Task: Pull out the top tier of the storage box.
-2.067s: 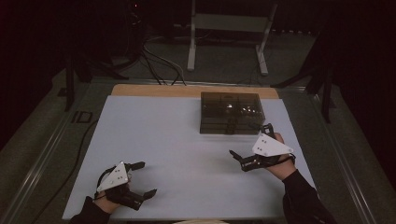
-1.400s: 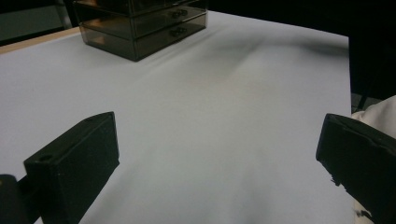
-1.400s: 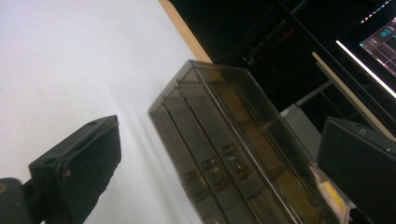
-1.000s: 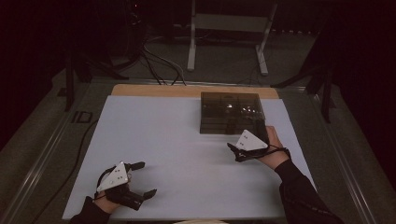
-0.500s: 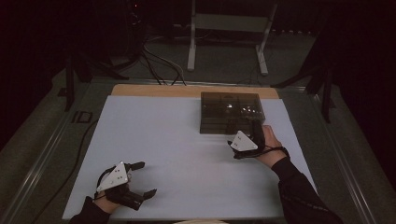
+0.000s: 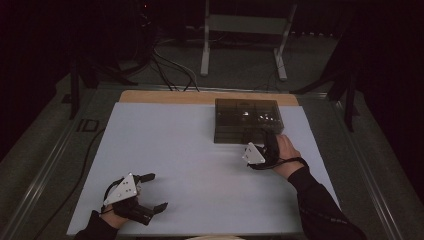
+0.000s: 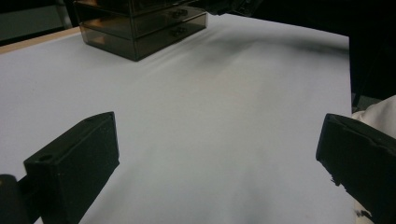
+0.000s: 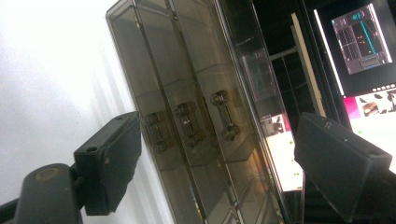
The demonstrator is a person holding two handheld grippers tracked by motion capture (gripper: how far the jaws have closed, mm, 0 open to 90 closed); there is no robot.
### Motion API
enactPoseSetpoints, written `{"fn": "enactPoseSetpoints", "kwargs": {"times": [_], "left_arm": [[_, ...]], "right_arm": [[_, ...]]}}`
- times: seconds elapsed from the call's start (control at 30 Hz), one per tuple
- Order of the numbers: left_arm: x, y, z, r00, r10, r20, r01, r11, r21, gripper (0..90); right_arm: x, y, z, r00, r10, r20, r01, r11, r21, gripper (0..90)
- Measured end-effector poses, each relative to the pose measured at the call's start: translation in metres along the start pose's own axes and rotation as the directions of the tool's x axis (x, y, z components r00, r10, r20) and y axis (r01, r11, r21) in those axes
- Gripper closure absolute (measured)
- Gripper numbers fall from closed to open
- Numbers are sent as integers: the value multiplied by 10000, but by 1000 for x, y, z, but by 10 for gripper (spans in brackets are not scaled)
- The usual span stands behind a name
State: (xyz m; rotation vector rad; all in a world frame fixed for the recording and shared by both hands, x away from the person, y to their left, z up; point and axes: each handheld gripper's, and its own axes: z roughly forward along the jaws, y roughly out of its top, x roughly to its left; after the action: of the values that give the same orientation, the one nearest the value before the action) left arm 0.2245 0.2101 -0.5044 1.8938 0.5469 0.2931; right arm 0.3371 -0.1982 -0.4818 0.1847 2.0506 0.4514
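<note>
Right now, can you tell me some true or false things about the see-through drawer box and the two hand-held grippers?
1. The smoky drawer box has three drawers with handles. True.
2. The right hand-held gripper is squeezing a handle. False: its jaws have just been closing, but stand apart in front of the drawers, touching nothing.
3. The left hand-held gripper is open near the front edge of the white table cover. True.
4. The drawer box sits at the table's left side. False: it sits at the far right.
</note>
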Motion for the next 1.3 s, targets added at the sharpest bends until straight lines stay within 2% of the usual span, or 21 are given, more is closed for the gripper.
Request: {"fn": "enactPoseSetpoints", "kwargs": {"times": [0.2, 0.4, 0.67, 0.83, 0.93, 0.97, 1.0, 1.13, 1.3], "left_arm": [[0, 0, 0, 10000, 11, -8, -11, 10000, 1, 9], [0, 0, 0, 10000, 10, -12, -10, 10000, 2, 9], [0, 0, 0, 10000, 27, 1, -27, 10000, 34, 9], [0, 0, 0, 10000, 15, 20, -15, 10000, 19, 9], [0, 0, -1, 10000, 18, 15, -19, 10000, 26, 9], [0, 0, -1, 10000, 21, 11, -21, 10000, 26, 9], [0, 0, -1, 10000, 21, 8, -21, 10000, 23, 9], [0, 0, -1, 10000, 22, 21, -22, 10000, 36, 9], [0, 0, -1, 10000, 20, 14, -20, 10000, 37, 9]], "right_arm": [[4, 1, 5, 9971, -656, 393, 639, 9970, 431, 204], [8, 2, 8, 9932, -976, 636, 926, 9927, 777, 254], [16, 3, 12, 9823, -1655, 880, 1533, 9795, 1304, 285], [19, 4, 16, 9675, -2249, 1159, 2038, 9642, 1697, 302], [20, 4, 18, 9621, -2401, 1295, 2146, 9592, 1840, 324], [21, 4, 19, 9615, -2410, 1324, 2138, 9580, 1909, 351], [21, 4, 20, 9569, -2533, 1421, 2243, 9553, 1925, 406], [22, 3, 22, 9518, -2681, 1491, 2360, 9504, 2024, 450], [24, 2, 24, 9372, -2961, 1844, 2567, 9433, 2104, 562]]}}
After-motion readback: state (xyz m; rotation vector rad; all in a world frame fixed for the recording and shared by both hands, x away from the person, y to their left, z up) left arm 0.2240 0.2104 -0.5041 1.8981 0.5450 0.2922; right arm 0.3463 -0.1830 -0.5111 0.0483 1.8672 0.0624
